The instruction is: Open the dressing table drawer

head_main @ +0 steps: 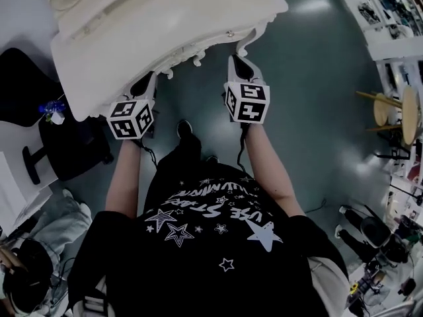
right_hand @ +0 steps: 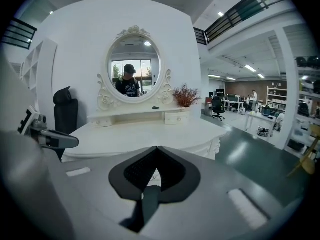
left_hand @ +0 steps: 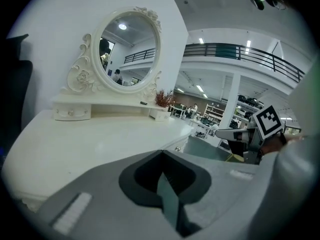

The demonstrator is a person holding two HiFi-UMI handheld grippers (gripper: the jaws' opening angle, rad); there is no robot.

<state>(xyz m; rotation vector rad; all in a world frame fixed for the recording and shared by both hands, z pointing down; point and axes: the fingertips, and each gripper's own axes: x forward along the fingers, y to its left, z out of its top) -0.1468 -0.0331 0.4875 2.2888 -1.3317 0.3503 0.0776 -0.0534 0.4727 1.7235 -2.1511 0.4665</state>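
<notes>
The white dressing table (head_main: pixel 165 25) fills the top of the head view; its oval mirror (right_hand: pixel 134 66) stands at the back. A small round knob (head_main: pixel 229 34) sits on the front panel and also shows past the tabletop edge as the knob (left_hand: pixel 177 148). The front drawer looks closed. My left gripper (head_main: pixel 142 86) is by the table's front edge on the left, jaws shut and empty (left_hand: pixel 162 151). My right gripper (head_main: pixel 241 63) is by the front edge at the right corner, below the knob, not touching it; its jaws (right_hand: pixel 157 148) are shut on nothing.
A black office chair (head_main: pixel 26 84) stands left of the table, with a blue bottle (head_main: pixel 49 107) beside it. Two little drawers (right_hand: pixel 175 117) sit on the upper shelf beside a dried plant (right_hand: pixel 185 96). Green floor (head_main: pixel 317 78) lies to the right, with wooden stools (head_main: pixel 396 111) further off.
</notes>
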